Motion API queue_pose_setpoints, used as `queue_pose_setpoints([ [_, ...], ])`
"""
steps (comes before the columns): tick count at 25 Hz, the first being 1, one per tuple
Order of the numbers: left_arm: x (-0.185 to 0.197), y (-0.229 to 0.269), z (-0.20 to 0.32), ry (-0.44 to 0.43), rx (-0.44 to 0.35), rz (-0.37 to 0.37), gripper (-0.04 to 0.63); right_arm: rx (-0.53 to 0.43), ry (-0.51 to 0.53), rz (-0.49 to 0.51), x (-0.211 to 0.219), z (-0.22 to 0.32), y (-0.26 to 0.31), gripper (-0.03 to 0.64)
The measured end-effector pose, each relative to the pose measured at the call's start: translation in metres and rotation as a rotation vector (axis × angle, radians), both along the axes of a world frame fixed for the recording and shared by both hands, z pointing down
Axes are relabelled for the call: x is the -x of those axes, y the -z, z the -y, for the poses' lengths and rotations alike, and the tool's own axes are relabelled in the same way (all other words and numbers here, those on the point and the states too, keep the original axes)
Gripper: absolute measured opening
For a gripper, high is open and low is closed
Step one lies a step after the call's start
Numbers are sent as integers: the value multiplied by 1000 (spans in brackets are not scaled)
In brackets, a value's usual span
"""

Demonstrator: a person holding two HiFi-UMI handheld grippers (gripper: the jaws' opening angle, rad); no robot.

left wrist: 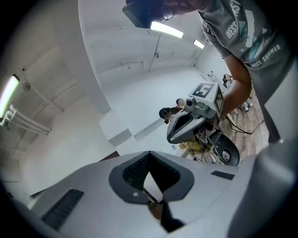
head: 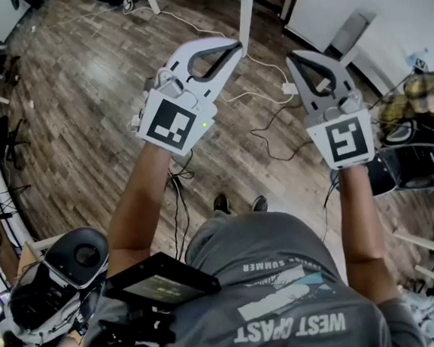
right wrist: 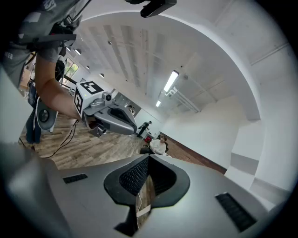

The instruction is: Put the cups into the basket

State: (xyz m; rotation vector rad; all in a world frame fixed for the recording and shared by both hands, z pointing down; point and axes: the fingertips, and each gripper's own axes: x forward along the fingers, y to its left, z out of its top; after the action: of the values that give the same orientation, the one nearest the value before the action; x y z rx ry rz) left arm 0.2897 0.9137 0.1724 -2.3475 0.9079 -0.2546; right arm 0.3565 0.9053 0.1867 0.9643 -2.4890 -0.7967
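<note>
No cup and no basket shows in any view. In the head view the person holds both grippers raised in front of the chest, over the wooden floor. My left gripper [head: 236, 46] is shut, its jaws meeting at the tips with nothing between them. My right gripper [head: 293, 58] is also shut and empty. The left gripper view looks up at walls and ceiling past my left gripper [left wrist: 149, 154], with the right gripper [left wrist: 188, 124] beyond. In the right gripper view my right gripper [right wrist: 149, 159] points across the room, and the left gripper [right wrist: 114, 120] hangs ahead.
Cables [head: 274, 137] and a white power strip [head: 289, 88] lie on the floor [head: 83, 105]. A white table leg [head: 245, 19] stands at the top. A black chair [head: 408, 160] is at the right, and equipment [head: 67, 273] at the lower left. A seated person [right wrist: 159, 146] is far off.
</note>
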Motion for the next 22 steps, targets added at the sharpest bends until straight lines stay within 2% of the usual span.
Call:
queue_pose_setpoints([
  [11,-18,-6,-10,3,-9,7,2,-9,9,68,-18,-10,-2,11],
  [16,-22,-11,-12,5,-24,37,2,-43,10,47,-19,-12,-6,11],
  [22,-29,-16,-17,27,-5,51,2,-25,35,65,-20,-13,-13,9],
])
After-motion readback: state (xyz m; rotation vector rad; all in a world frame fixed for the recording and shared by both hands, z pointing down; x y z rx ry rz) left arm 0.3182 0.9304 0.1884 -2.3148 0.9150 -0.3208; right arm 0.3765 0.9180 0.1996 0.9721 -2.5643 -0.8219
